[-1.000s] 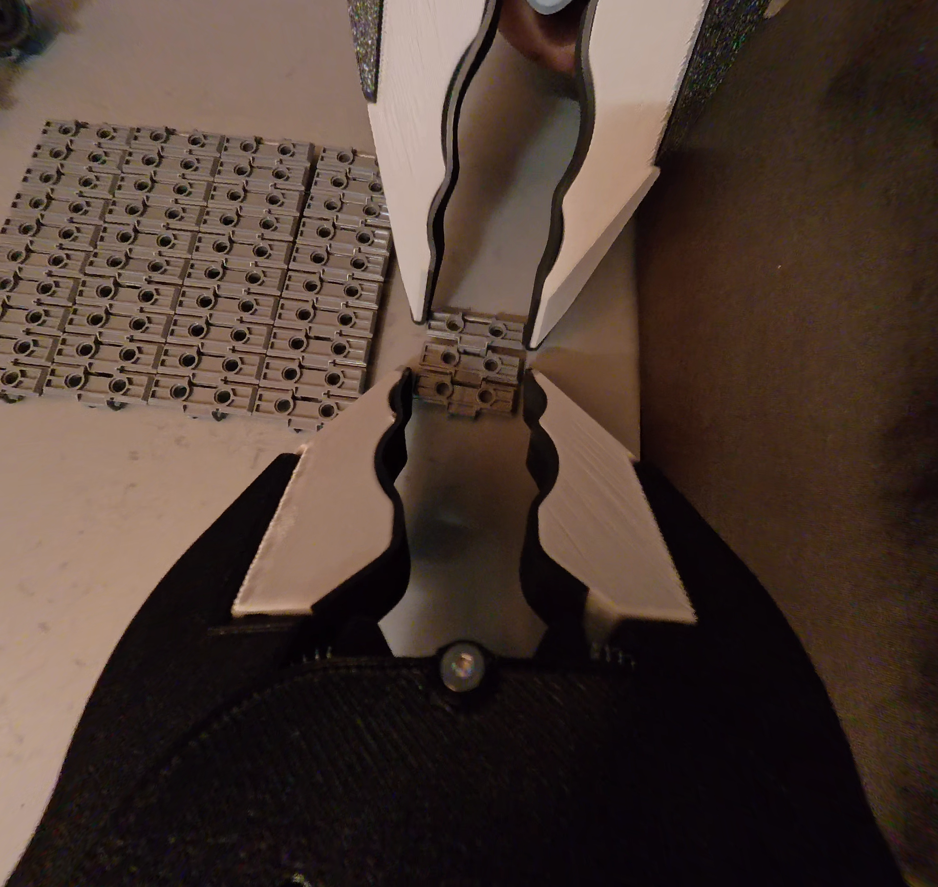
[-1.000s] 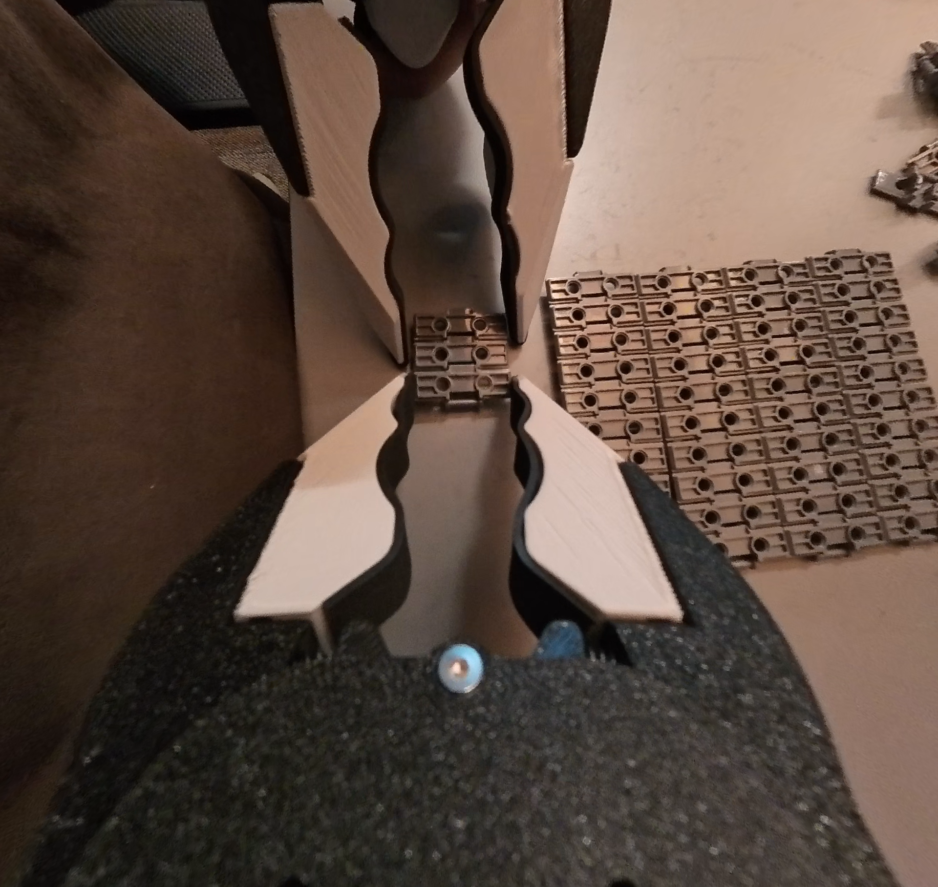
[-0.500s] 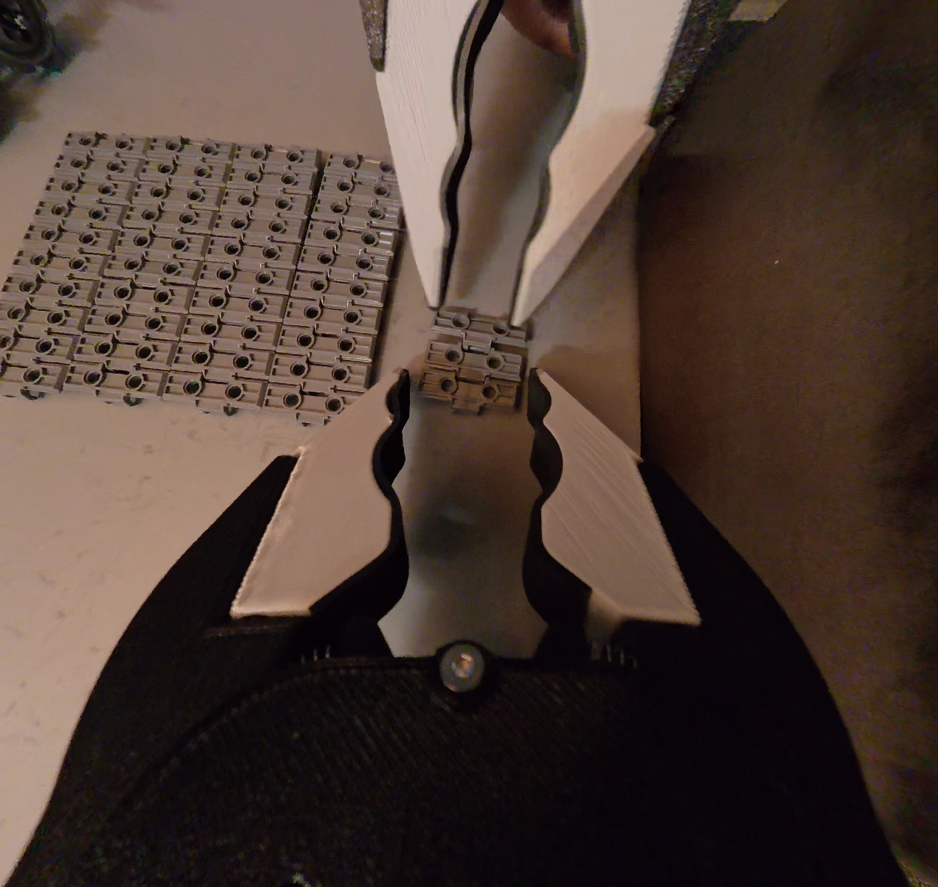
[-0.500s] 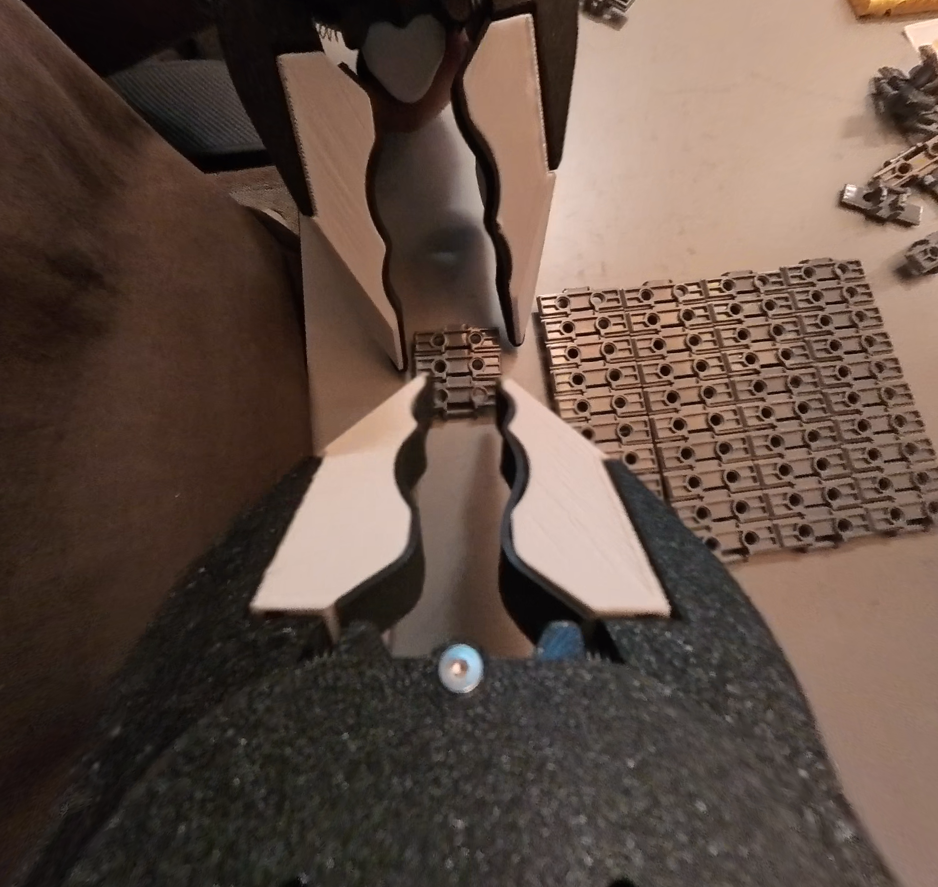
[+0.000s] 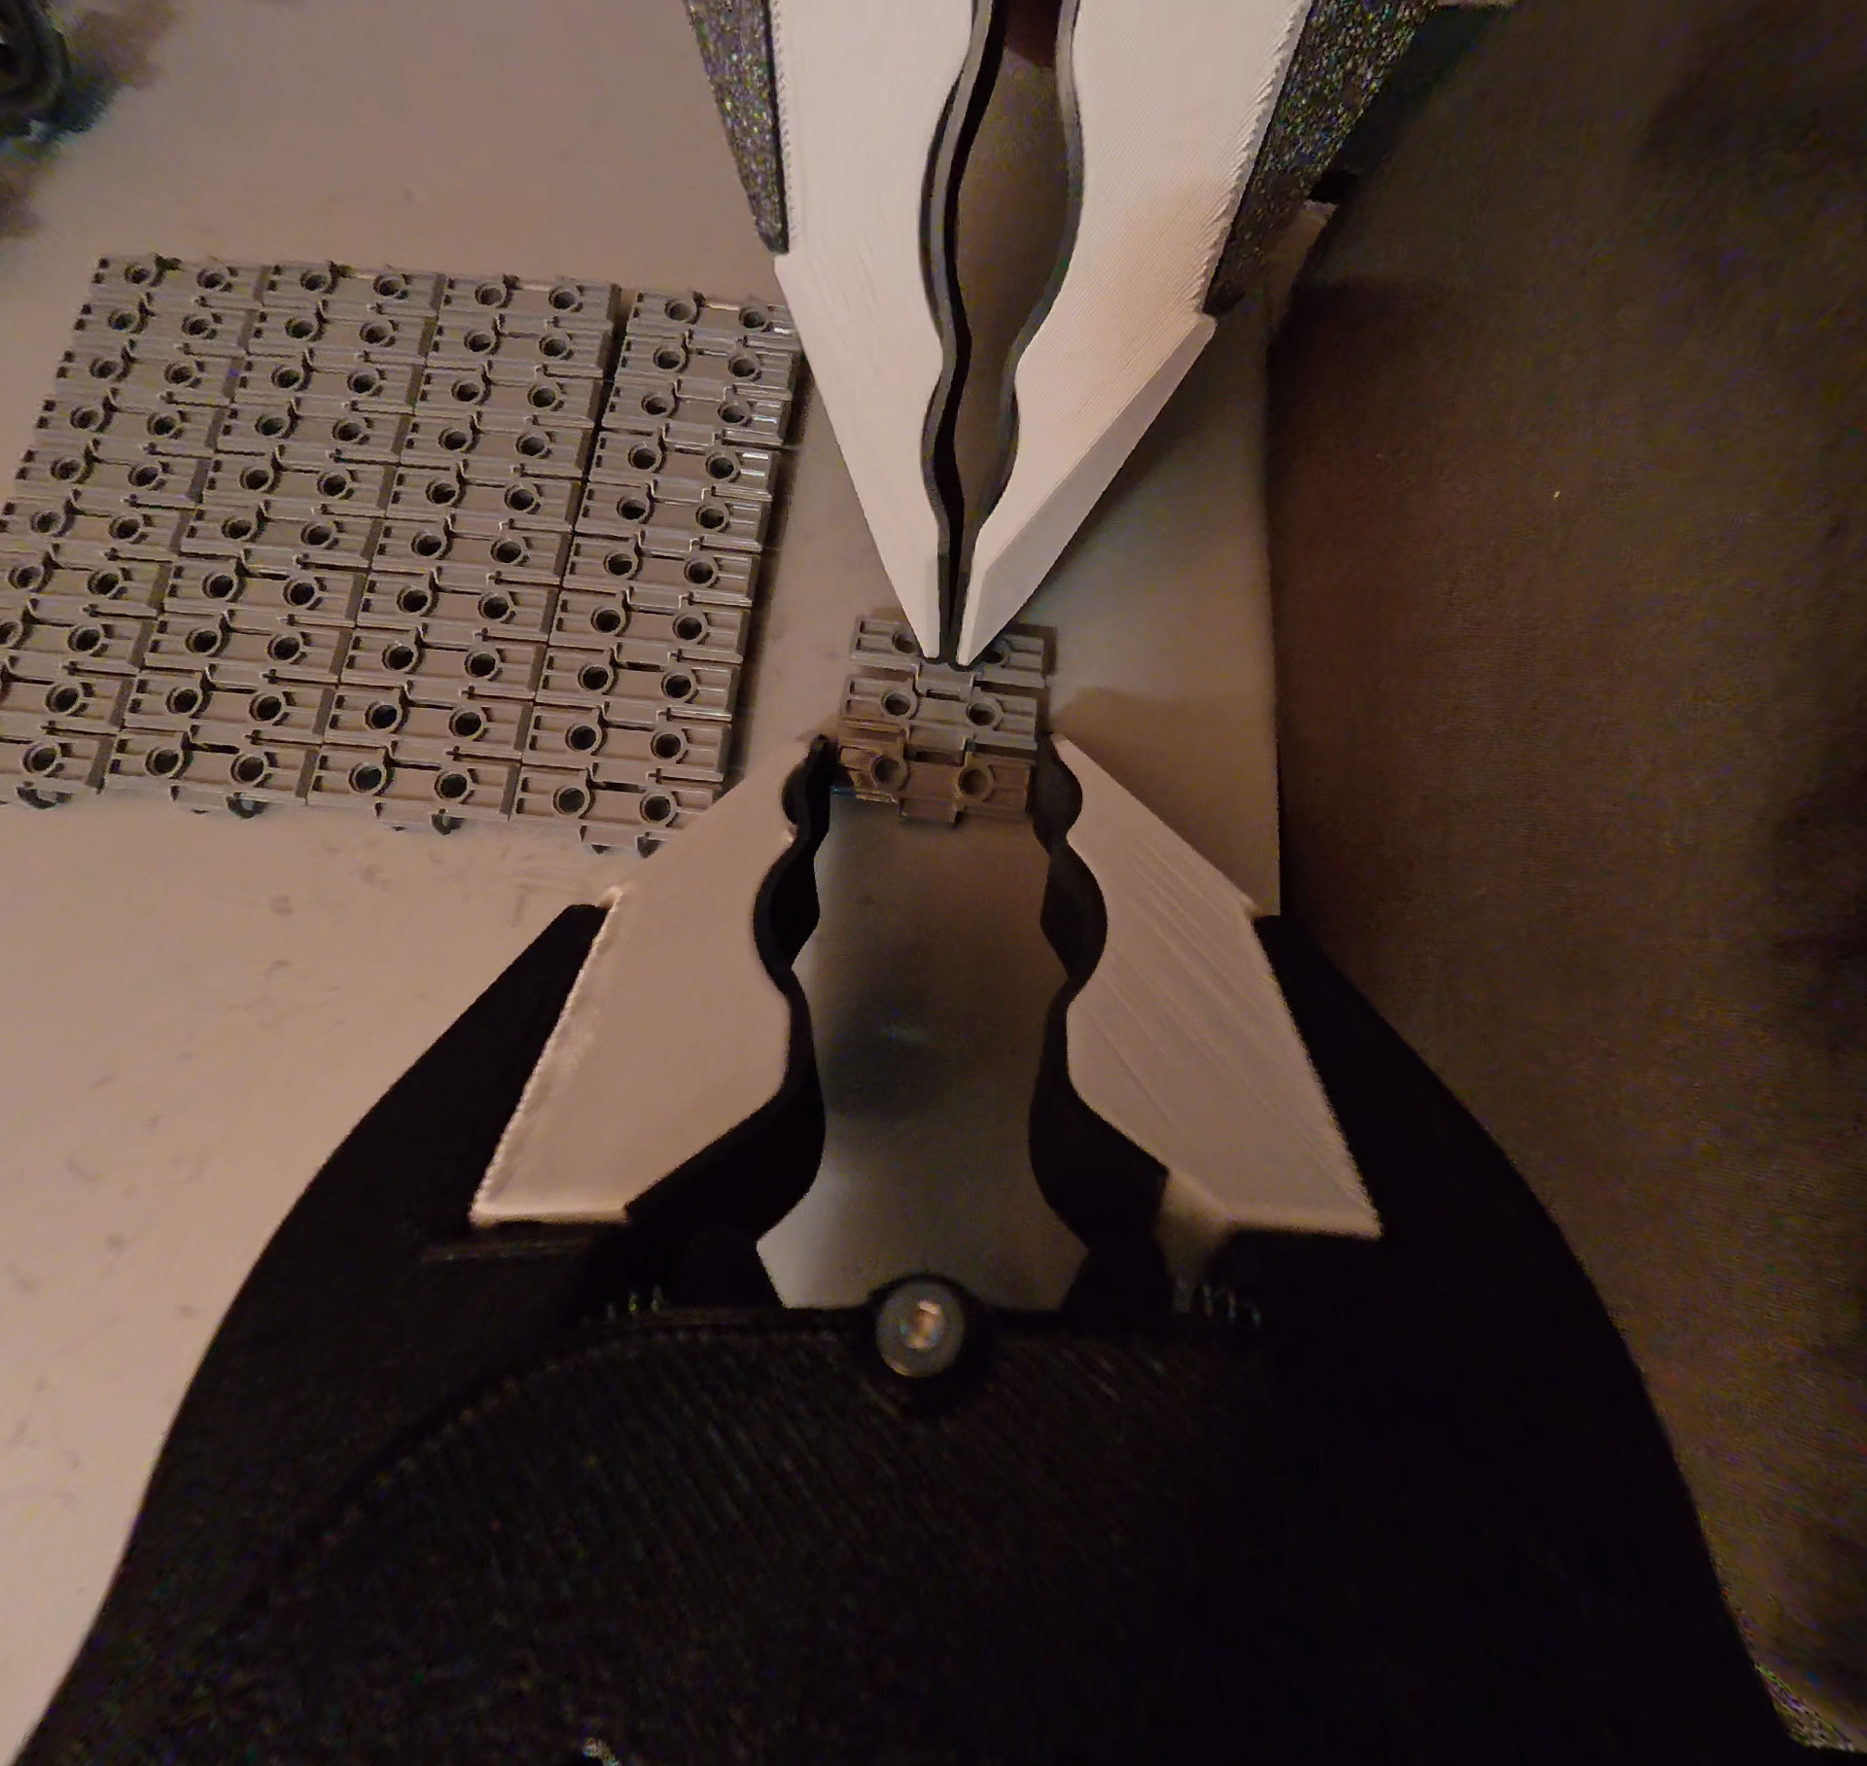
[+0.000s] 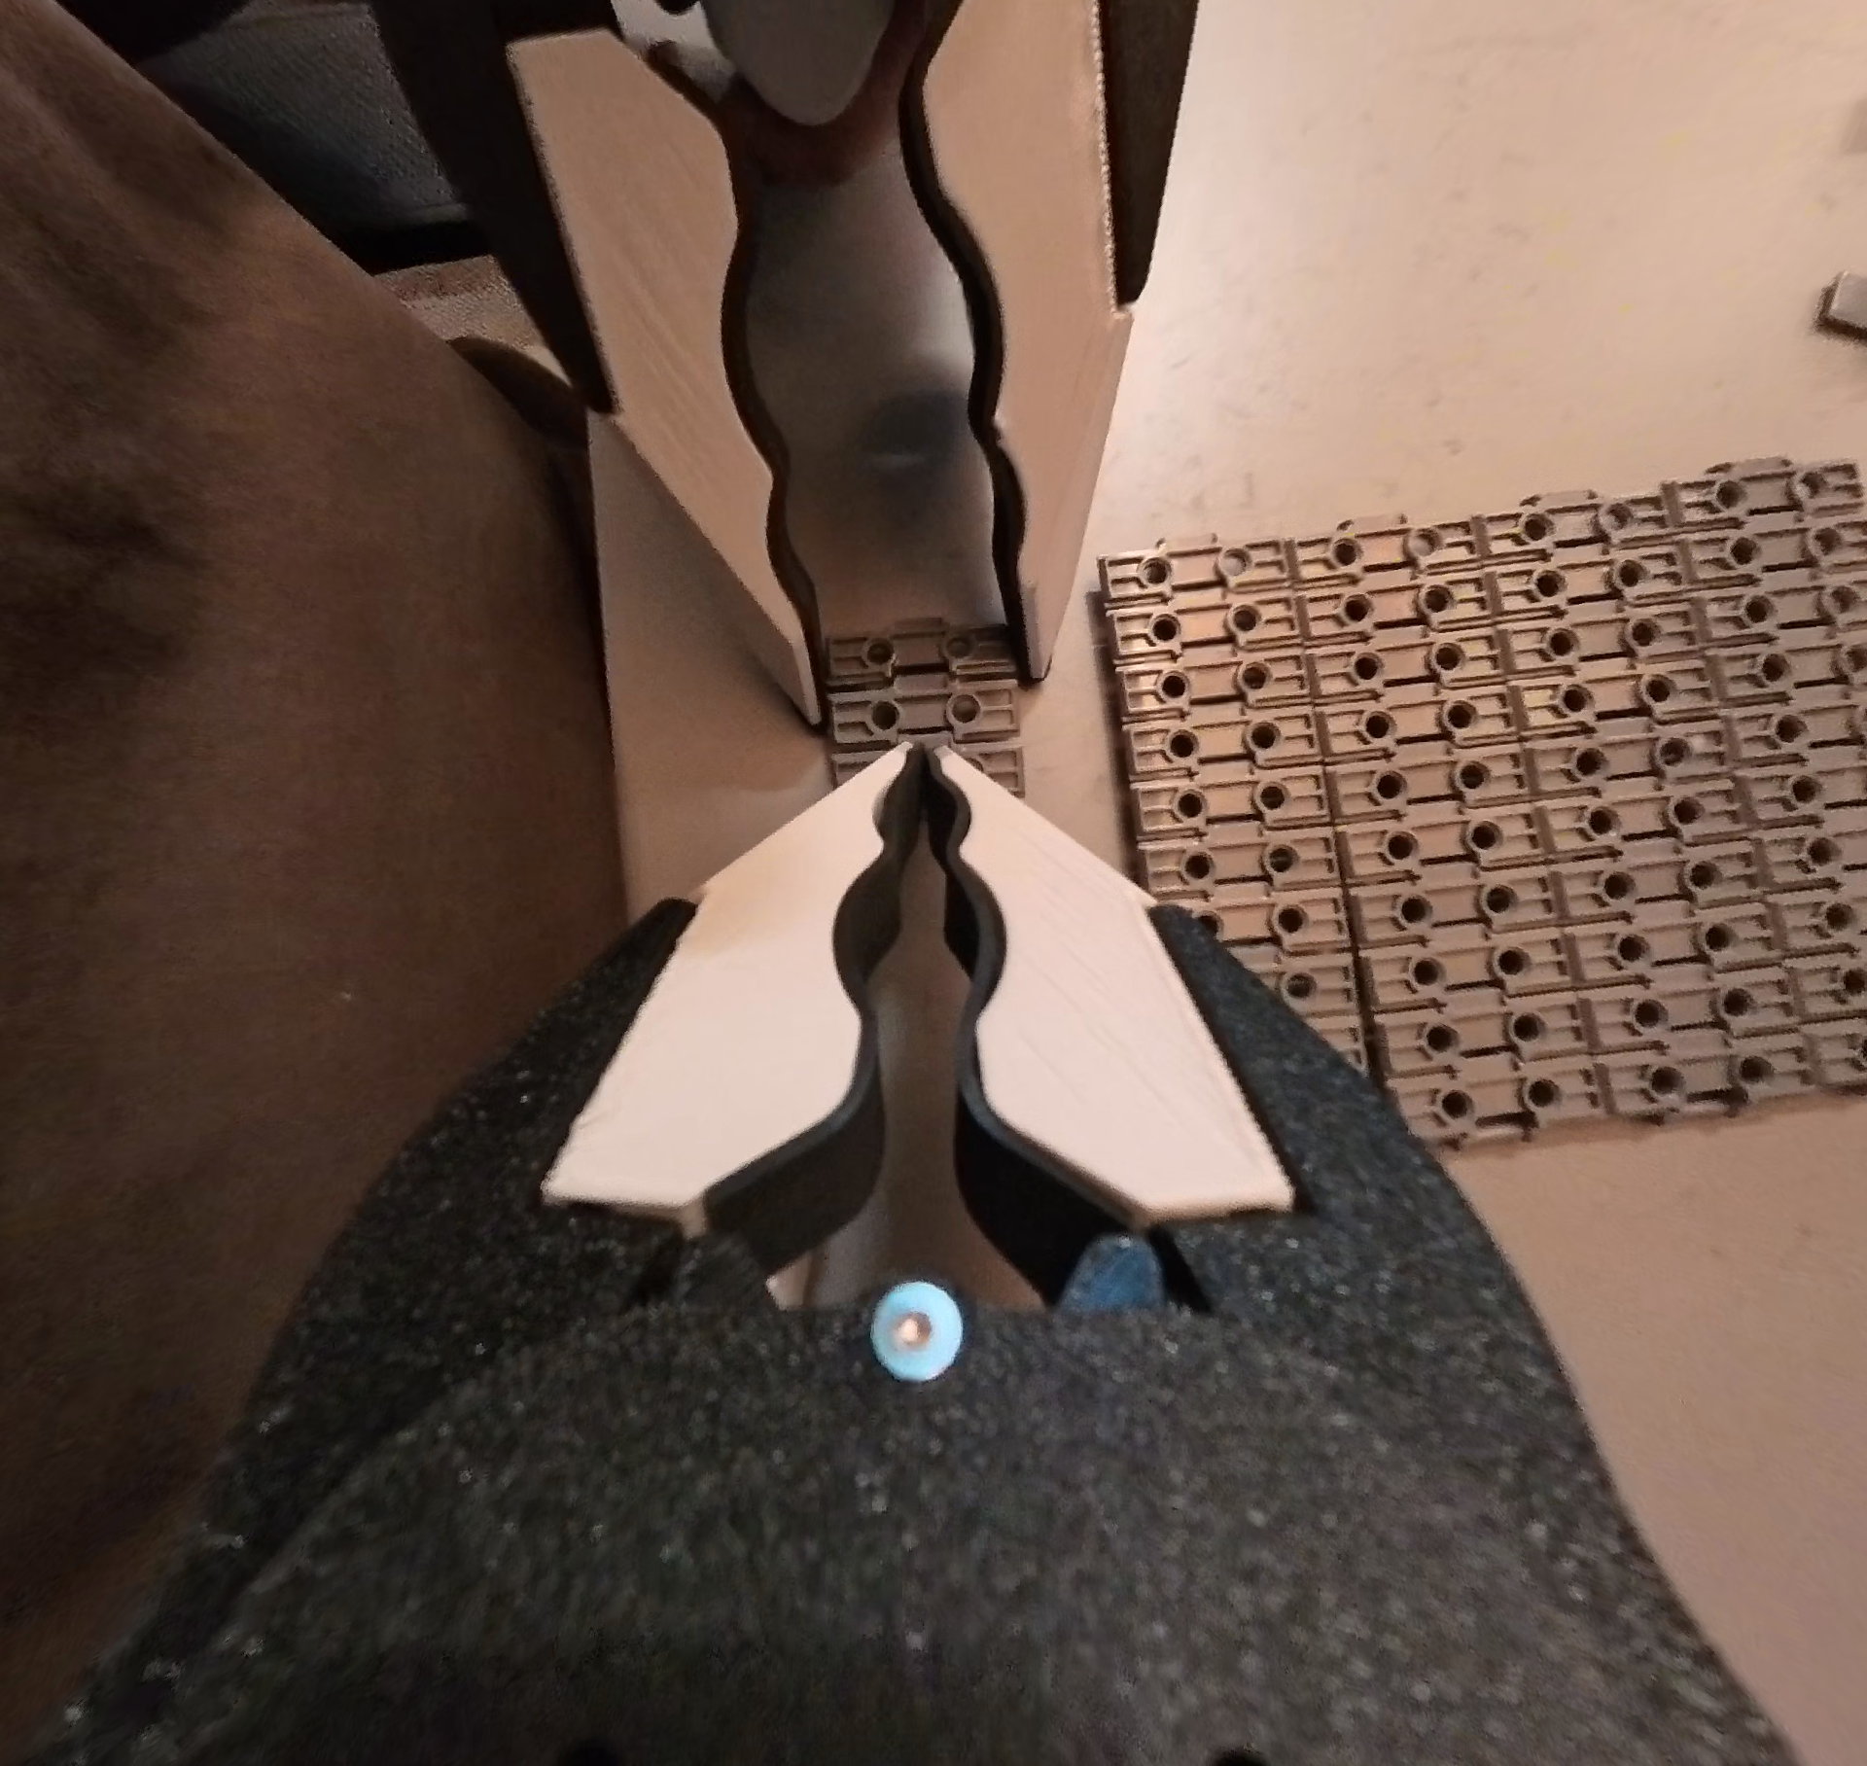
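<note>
A small grey strip of linked plastic pieces (image 5: 940,722) lies near the table edge; it also shows in the right wrist view (image 6: 924,697). My left gripper (image 5: 935,768) straddles its near end, with its fingertips (image 5: 1061,778) against both sides. My right gripper (image 6: 924,758) is shut, and its tips meet over the other end of the strip. In the left wrist view the right gripper (image 5: 950,652) comes from above and touches the top of the strip. I cannot tell if it pinches anything.
A large grey mat of the same linked pieces (image 5: 384,545) lies flat on the beige table (image 5: 253,960), a short gap from the strip; the right wrist view also shows this mat (image 6: 1515,808). Dark brown fabric (image 5: 1566,808) borders the table edge. A small grey part (image 6: 1844,328) lies far right. The grippers are tip to tip, or close to it.
My right gripper's fingers, which stood on both sides of the strip, have closed together until the tips meet over its end. My left gripper keeps its hold on the strip.
</note>
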Demonstrator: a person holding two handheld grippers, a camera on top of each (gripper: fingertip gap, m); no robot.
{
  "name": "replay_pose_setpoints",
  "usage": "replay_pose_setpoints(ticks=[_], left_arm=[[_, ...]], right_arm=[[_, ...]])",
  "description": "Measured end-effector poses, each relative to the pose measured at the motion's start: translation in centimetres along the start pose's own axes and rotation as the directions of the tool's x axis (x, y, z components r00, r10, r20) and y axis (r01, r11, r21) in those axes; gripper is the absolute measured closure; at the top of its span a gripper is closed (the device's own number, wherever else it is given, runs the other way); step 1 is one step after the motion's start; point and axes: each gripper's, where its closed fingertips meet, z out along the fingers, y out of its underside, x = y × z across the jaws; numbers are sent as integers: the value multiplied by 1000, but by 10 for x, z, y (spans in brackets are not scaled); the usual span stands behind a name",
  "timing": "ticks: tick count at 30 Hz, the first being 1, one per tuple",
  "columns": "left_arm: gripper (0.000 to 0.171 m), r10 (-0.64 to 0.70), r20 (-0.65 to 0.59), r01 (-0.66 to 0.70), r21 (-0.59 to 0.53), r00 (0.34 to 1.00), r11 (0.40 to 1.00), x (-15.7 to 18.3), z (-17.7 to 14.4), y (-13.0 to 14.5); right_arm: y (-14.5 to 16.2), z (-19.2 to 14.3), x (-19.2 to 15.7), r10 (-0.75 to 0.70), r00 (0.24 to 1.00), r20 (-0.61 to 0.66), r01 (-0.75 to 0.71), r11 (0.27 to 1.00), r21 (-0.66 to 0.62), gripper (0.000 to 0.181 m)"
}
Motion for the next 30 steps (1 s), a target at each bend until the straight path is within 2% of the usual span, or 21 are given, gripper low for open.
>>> replay_pose_setpoints(ticks=[9,17,23,28,30], left_arm=[[133,23,3,-23,0,1000,1000,1,0,0],[134,35,-1,-35,1,999,999,2,0,0],[134,34,-1,-34,2,999,999,2,0,0],[134,23,-11,-23,2,1000,1000,2,1,-1],[134,18,-5,-18,2,1000,1000,2,1,-1]], right_arm=[[1,1,0,66,998,-12,-67,974,-215,181],[1,2,0,92,996,-11,-92,950,-299,181],[1,3,0,109,994,11,-100,942,-320,181],[-6,11,-1,162,984,81,-135,954,-267,181],[-6,11,-1,135,989,57,-116,957,-267,181]])
